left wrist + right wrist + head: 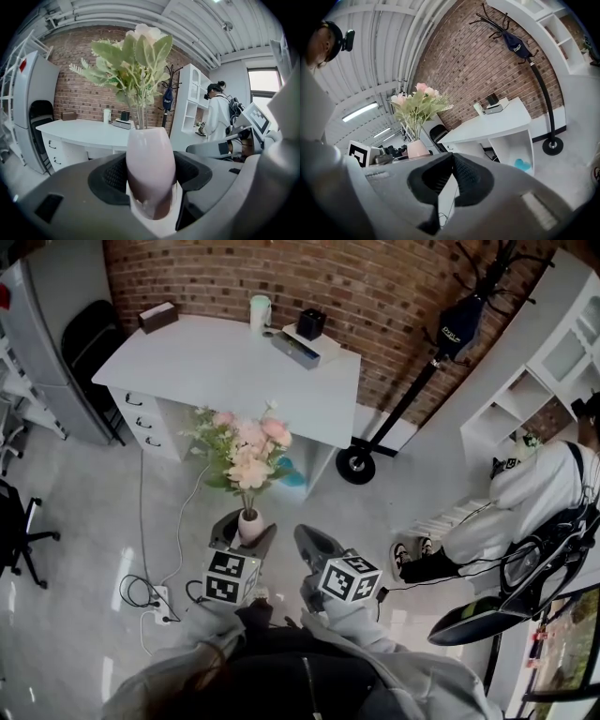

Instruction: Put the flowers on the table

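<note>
Two tongs show at the bottom of the head view: the left tongs are clamped on the lower body of a small vase, their dark ribbed pads pressing its sides. The right tongs, just at 3 o'clock of them, are closed together with nothing between. The flowers stand upright in that vase, held in the air above the grey floor. The white worktop is well apart at 12 o'clock, against the brick wall.

The vase looks like glazed ceramic: pale pink, smooth and egg-shaped, narrowing at the foot. It is likely hard, brittle and rather slippery in the pads. The grip low on the belly seems the right place, since stems and blooms would crush or pull out. The bunch is probably artificial and light, yet it spreads wide and sits high, so the load is top-heavy and wants keeping upright.

Blooms are soft pink and cream, ruffled; leaves are pale green and felt-like, some feathery. The worktop is flat and matt white, with a bare patch at its 6 o'clock side, away from the cup and the dark box at 12 o'clock
</note>
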Demonstrator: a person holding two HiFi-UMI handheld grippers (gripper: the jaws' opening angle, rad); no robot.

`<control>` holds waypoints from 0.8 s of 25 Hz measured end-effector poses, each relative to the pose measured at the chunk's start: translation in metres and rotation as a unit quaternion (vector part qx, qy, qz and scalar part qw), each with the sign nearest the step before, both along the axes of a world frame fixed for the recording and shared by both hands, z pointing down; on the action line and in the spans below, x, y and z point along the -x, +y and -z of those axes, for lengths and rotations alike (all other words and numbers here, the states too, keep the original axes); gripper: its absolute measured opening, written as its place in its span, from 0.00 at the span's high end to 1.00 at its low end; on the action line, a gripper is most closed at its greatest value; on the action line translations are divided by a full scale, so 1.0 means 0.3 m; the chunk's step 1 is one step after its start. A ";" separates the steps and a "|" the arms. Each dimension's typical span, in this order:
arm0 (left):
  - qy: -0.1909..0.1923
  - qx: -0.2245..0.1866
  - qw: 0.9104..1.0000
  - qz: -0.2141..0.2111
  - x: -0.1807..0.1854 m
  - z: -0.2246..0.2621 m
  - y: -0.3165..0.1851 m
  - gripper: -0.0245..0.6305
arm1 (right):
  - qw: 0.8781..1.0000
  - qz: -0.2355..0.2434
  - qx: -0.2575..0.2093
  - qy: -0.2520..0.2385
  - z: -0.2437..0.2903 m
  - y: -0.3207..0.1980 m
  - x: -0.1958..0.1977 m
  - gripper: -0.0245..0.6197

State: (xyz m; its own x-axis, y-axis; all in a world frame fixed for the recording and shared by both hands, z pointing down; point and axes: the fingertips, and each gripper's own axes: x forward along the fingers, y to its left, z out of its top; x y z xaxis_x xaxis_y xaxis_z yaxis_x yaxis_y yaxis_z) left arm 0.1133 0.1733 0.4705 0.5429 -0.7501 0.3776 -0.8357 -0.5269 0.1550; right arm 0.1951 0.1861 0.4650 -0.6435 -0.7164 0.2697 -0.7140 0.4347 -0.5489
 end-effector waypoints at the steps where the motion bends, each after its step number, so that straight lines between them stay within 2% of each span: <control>1: 0.000 -0.001 1.000 0.000 0.008 -0.001 -0.029 0.53 | 1.000 0.000 -0.001 0.000 0.000 -0.030 0.008 0.96; 10: 0.001 0.005 1.000 0.007 0.102 -0.056 -0.198 0.54 | 1.000 0.017 -0.003 -0.008 -0.041 -0.236 0.128 0.96; 20: -0.005 0.004 0.999 0.033 0.171 -0.059 -0.253 0.53 | 0.999 0.051 0.001 -0.002 -0.054 -0.296 0.204 0.96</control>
State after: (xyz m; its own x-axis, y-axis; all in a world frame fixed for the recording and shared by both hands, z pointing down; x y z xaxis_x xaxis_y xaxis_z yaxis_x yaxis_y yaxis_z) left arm 0.0619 0.0975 0.4882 0.4886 -0.7812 0.3886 -0.8700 -0.4698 0.1494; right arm 0.1338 0.0973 0.4811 -0.7137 -0.6467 0.2692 -0.6644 0.5034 -0.5524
